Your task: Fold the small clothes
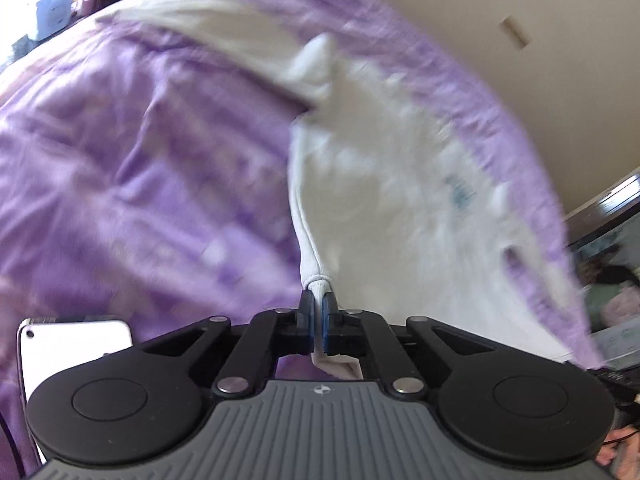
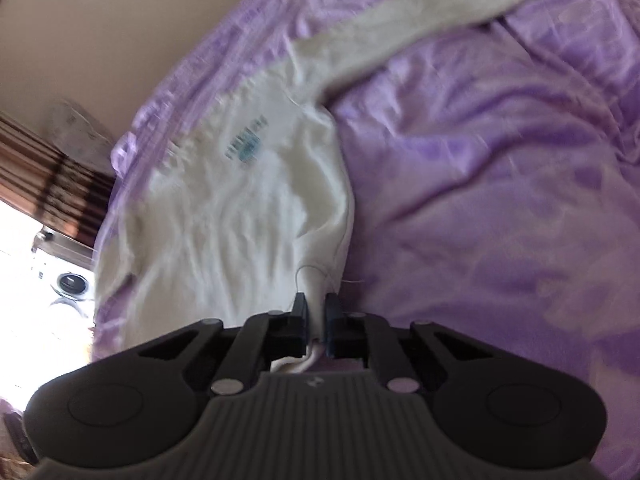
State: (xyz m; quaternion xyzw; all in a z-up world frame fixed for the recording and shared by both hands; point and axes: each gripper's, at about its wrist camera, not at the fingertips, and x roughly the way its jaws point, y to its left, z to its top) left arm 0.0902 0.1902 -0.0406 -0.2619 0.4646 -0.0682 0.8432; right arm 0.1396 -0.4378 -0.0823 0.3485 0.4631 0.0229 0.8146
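A white long-sleeved garment with a small teal print lies spread on a purple bedsheet. My left gripper is shut on a hem corner of it, with cloth pinched between the blue pads. One sleeve stretches away to the upper left. In the right wrist view the same garment lies on the sheet, and my right gripper is shut on another hem corner. A sleeve runs to the upper right. Both views are motion-blurred.
A white phone lies on the sheet at the lower left of the left wrist view. A beige wall is behind the bed. A washing machine and dark wooden furniture stand beyond the bed's edge.
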